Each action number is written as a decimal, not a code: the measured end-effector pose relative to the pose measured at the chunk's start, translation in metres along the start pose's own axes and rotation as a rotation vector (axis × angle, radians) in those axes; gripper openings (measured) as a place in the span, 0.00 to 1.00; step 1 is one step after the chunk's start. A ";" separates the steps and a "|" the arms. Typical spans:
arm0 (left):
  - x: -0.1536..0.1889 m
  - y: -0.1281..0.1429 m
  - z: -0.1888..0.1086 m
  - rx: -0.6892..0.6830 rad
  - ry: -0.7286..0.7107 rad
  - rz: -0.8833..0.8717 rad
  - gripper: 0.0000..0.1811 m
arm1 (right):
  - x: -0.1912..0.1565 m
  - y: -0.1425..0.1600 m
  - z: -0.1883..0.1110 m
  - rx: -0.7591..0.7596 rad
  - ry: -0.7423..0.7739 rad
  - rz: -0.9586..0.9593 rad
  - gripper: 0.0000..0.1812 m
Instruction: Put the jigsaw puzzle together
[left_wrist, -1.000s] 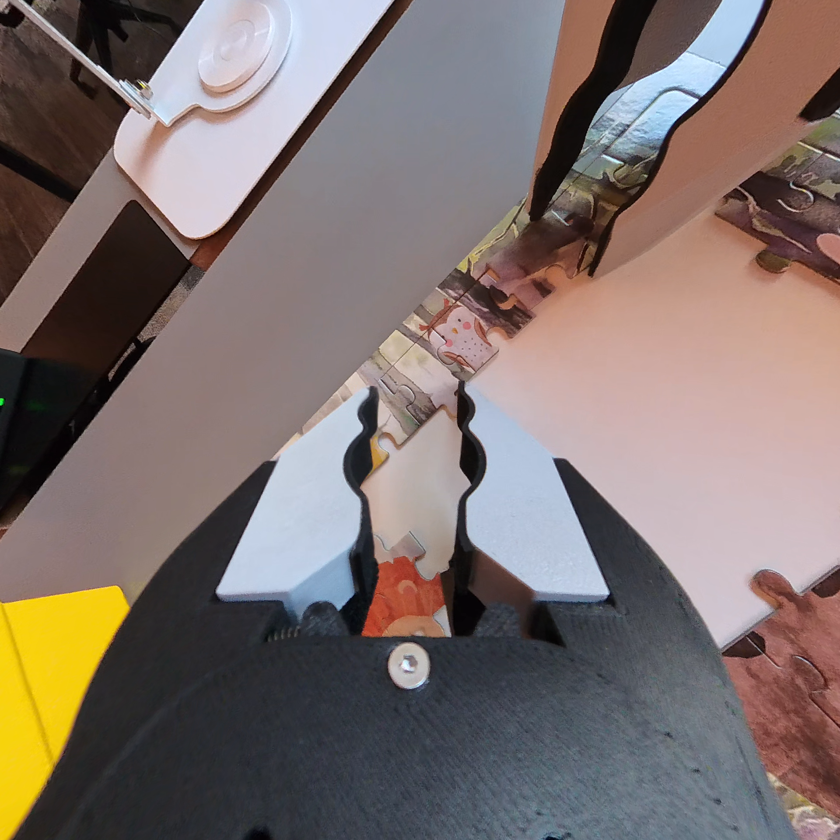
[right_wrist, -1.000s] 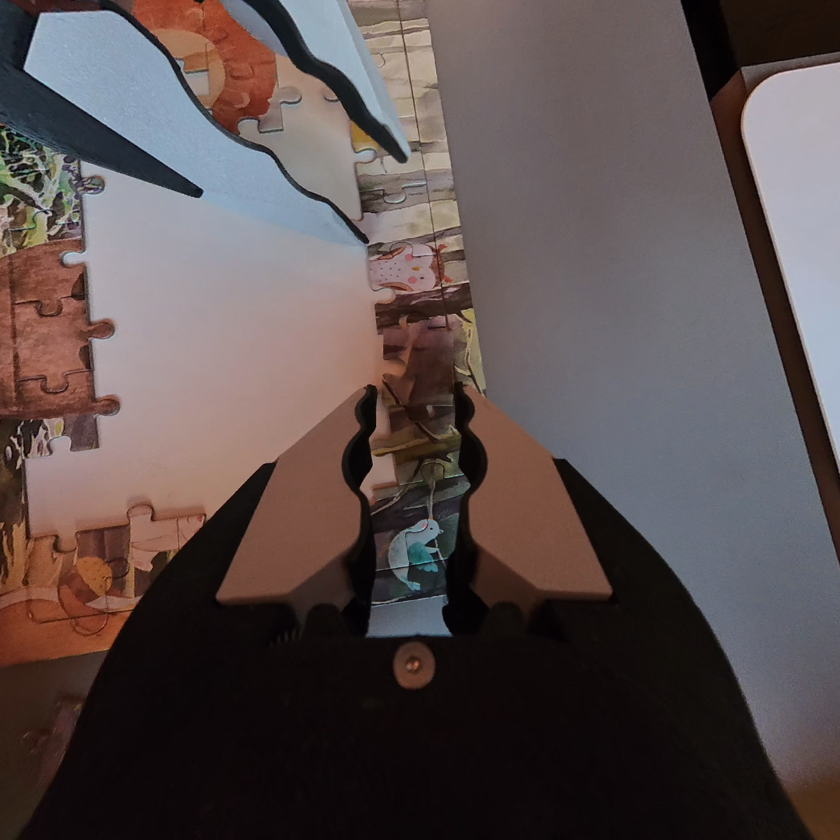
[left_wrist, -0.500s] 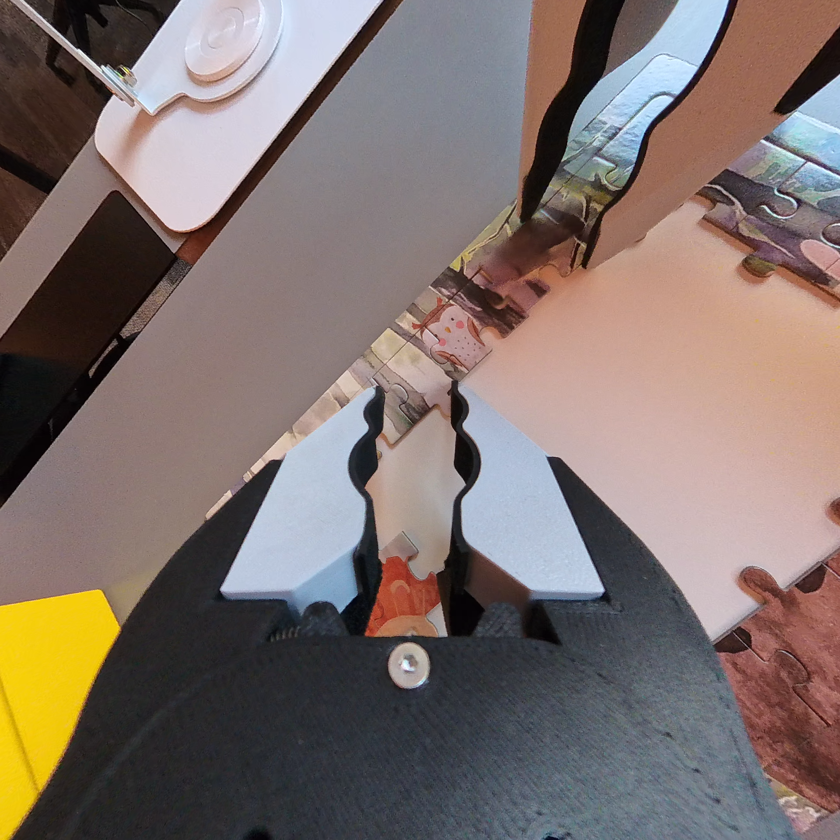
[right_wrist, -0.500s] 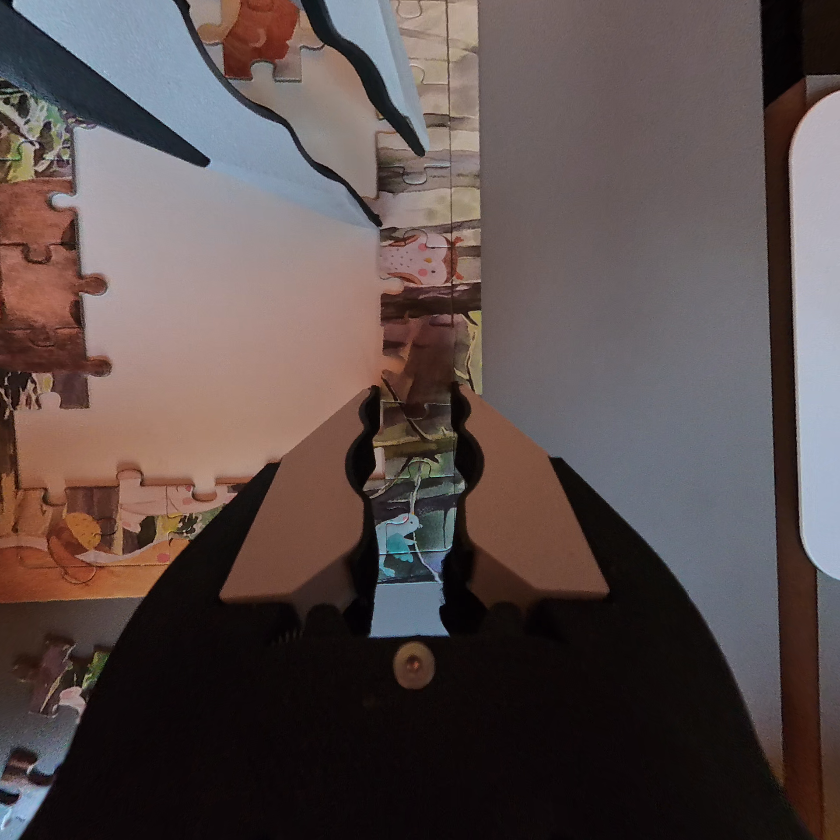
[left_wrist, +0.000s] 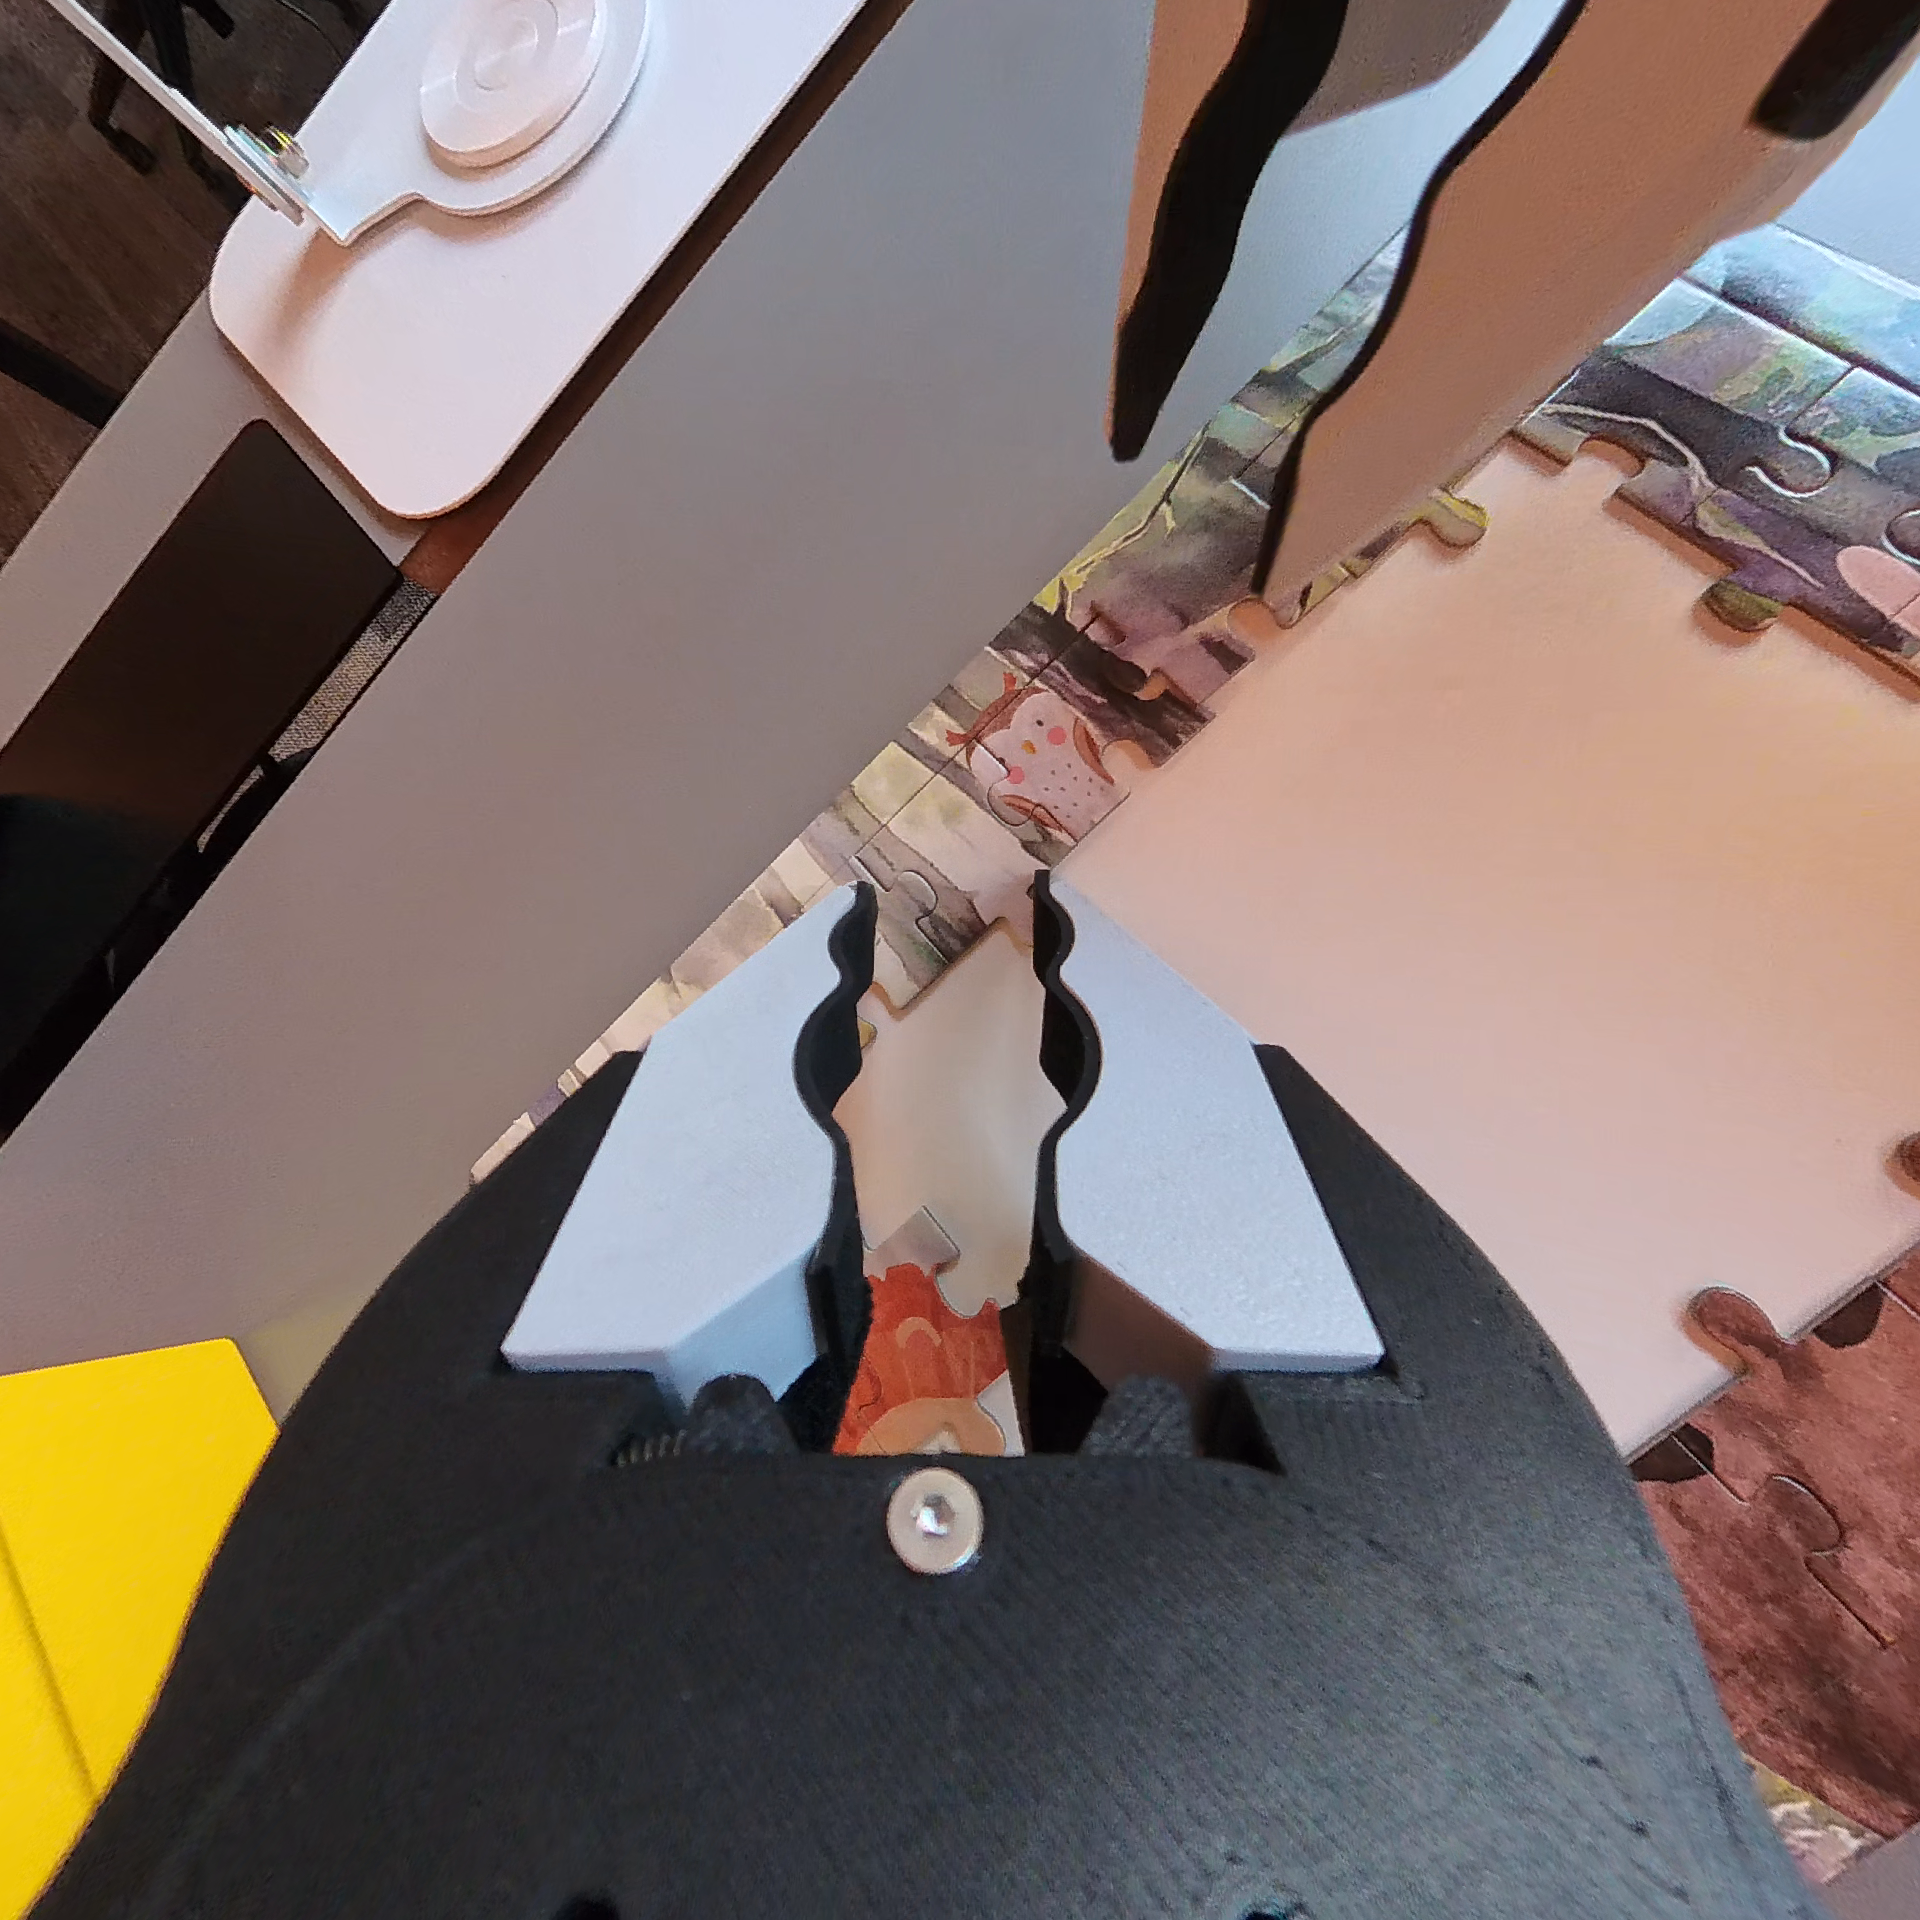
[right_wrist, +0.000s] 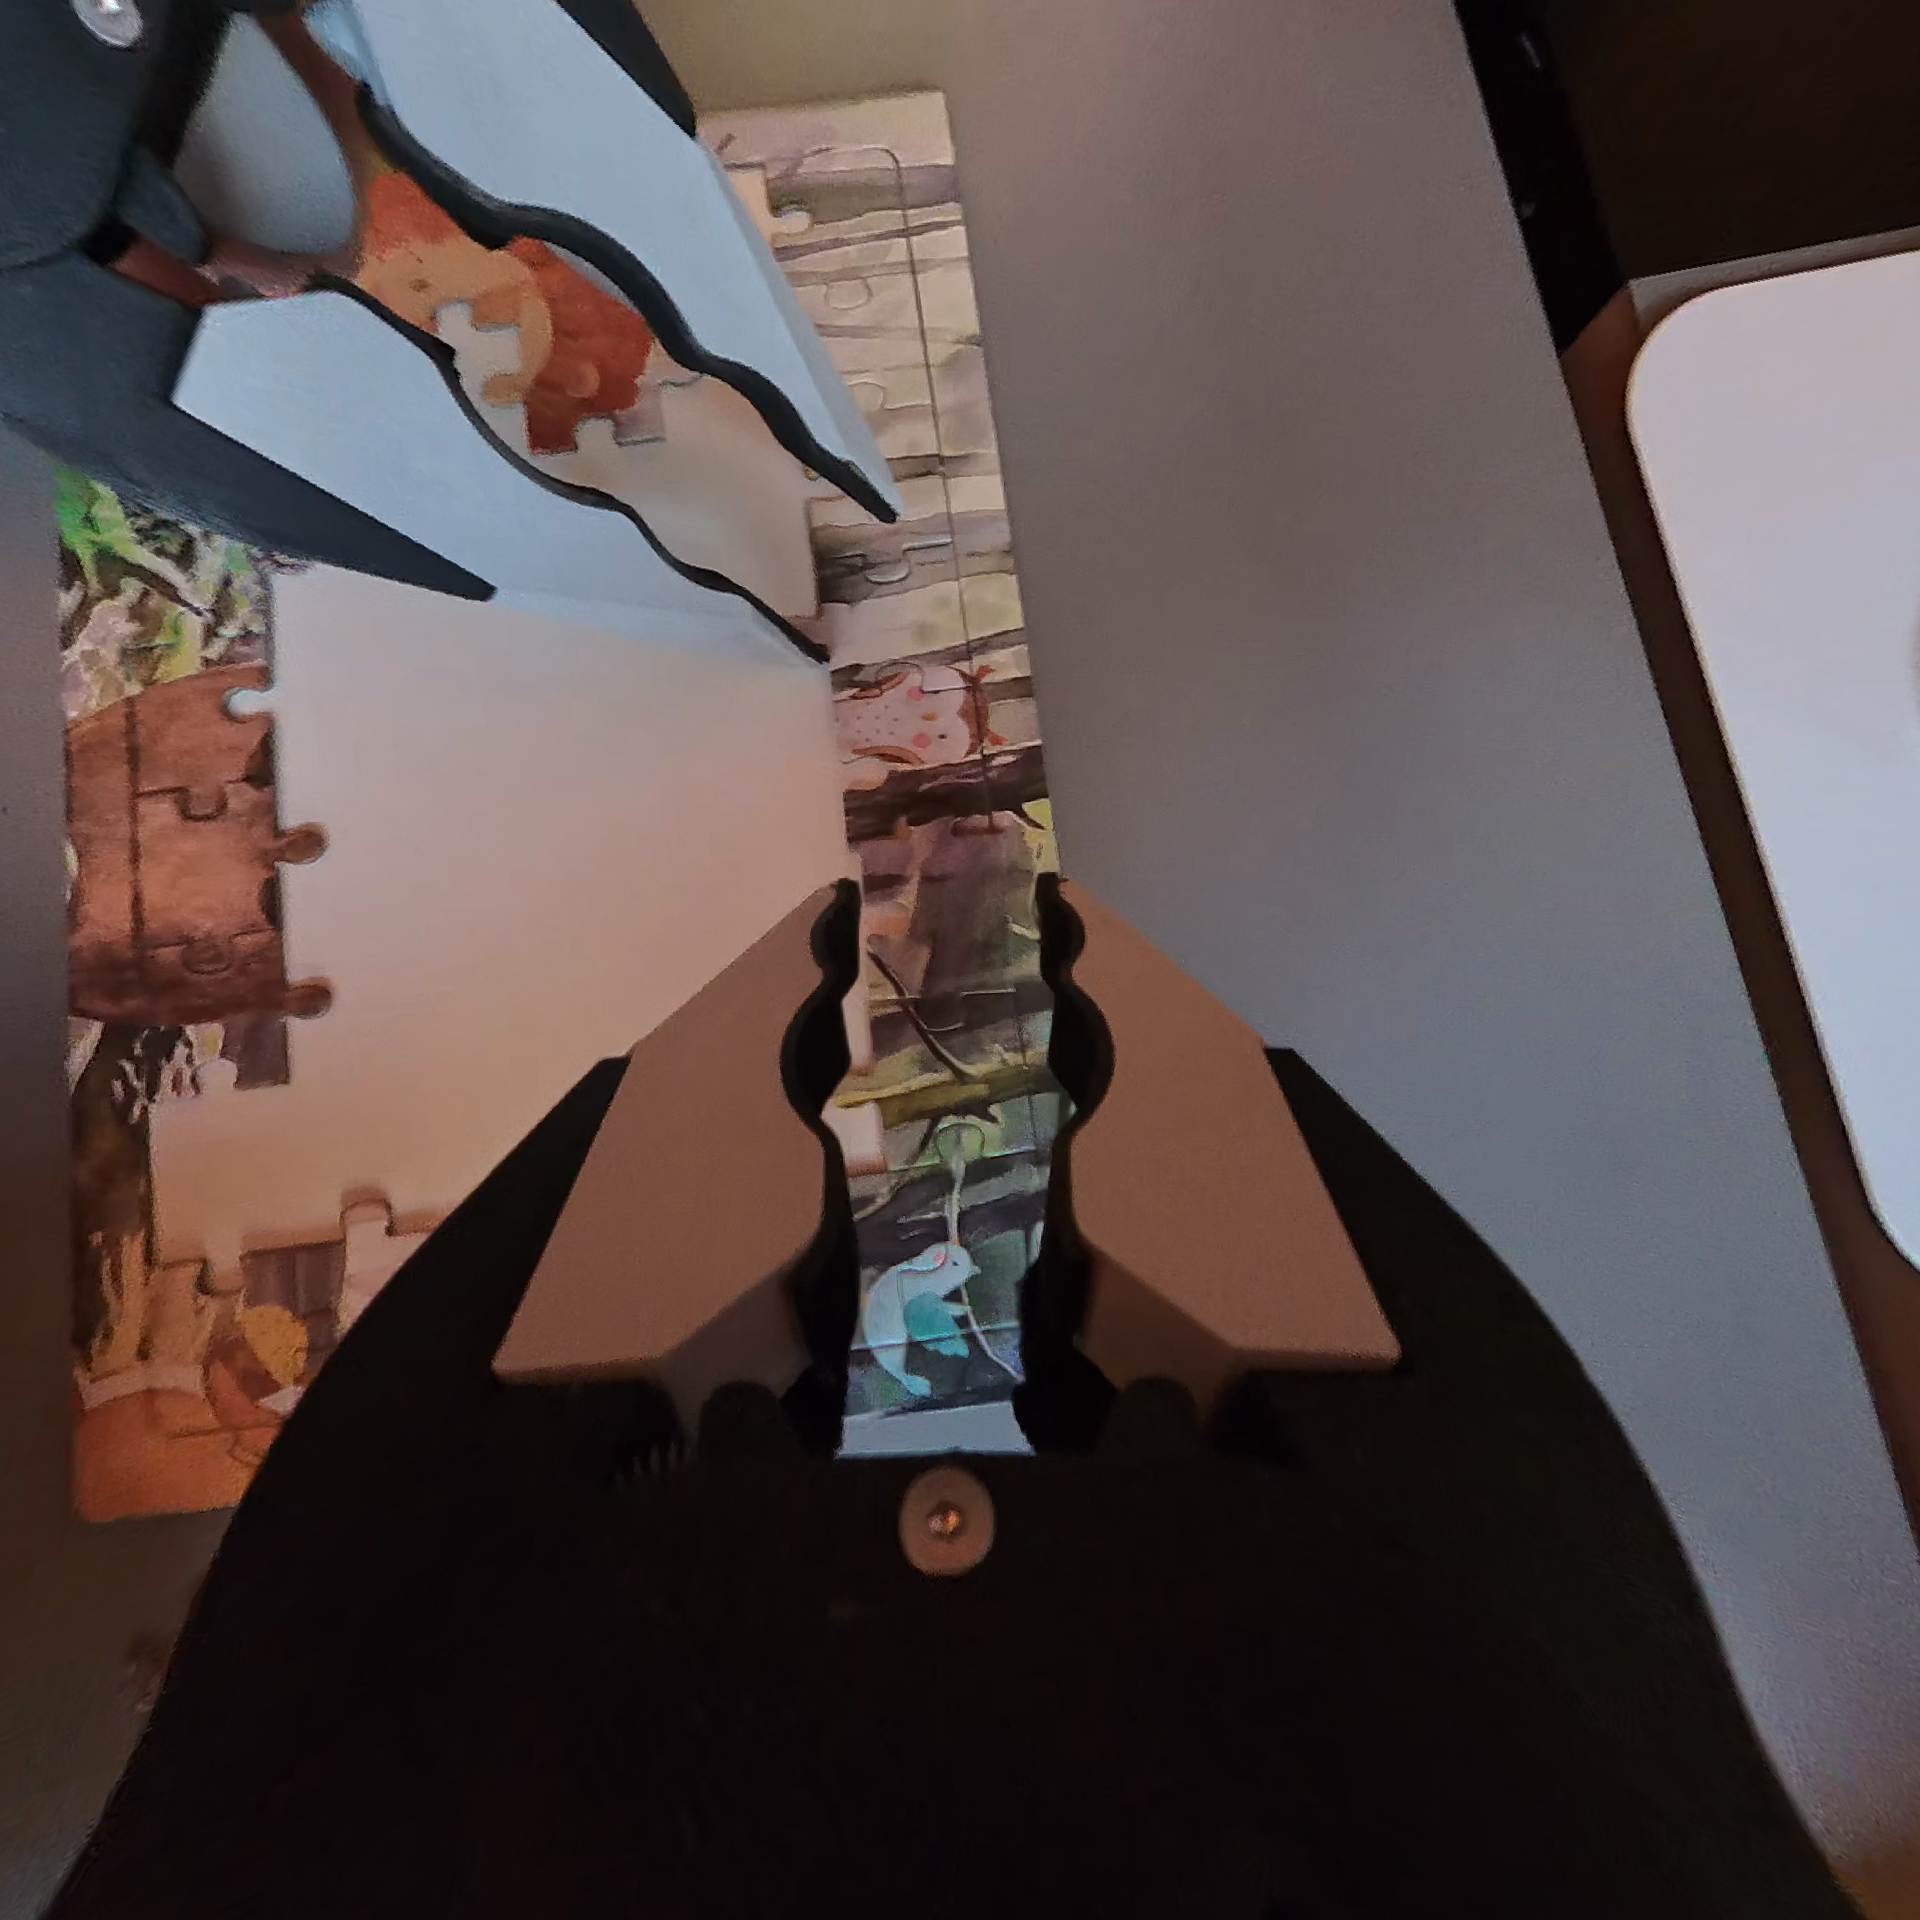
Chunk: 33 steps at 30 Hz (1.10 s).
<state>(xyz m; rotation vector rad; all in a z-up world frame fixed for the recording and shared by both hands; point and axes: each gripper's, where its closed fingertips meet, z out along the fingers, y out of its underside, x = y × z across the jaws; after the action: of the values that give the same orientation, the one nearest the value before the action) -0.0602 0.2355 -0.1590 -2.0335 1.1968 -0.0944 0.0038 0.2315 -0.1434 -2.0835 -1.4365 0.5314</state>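
Note:
The jigsaw puzzle (left_wrist: 1039, 748) lies on the grey table with its border strips joined around a bare white middle (left_wrist: 1507, 935). My left gripper (left_wrist: 948, 904) is open and empty, low over the puzzle's edge strip. An orange lion part (left_wrist: 914, 1382) shows through its gap. My right gripper (right_wrist: 948, 904) is open and empty over the same strip (right_wrist: 935, 727), farther along, above a blue animal picture (right_wrist: 925, 1320). Each gripper shows in the other's view: the right one (left_wrist: 1200, 520) at the top, the left one (right_wrist: 862, 582) at the upper left. The two are close but apart.
A white pad with a round disc (left_wrist: 447, 208) lies beyond the grey table's (left_wrist: 623, 623) far edge; it also shows in the right wrist view (right_wrist: 1818, 727). A yellow object (left_wrist: 104, 1558) sits at the lower left. Brown joined pieces (left_wrist: 1818, 1558) form the opposite border. Left tips to right tips: about 7 centimeters. My right tips are roughly 9 centimeters from the blue animal picture (right_wrist: 925, 1320).
The right gripper's tips have lifted and drawn a little away from the strip. The left gripper has stayed over the same spot. Both gaps are unchanged.

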 end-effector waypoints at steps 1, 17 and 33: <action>0.000 0.000 0.000 0.000 0.000 0.000 0.15 | -0.001 0.000 0.001 0.011 -0.007 0.014 0.19; 0.000 0.000 0.000 0.001 0.004 -0.007 0.16 | -0.002 0.013 0.011 -0.039 0.005 -0.085 0.09; 0.001 -0.001 0.000 0.000 0.003 -0.006 0.16 | -0.002 -0.011 0.014 0.022 0.052 -0.037 0.01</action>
<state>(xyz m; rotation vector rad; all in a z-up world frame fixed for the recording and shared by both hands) -0.0592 0.2349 -0.1587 -2.0374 1.1931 -0.1009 -0.0133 0.2358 -0.1472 -2.0350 -1.4306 0.4721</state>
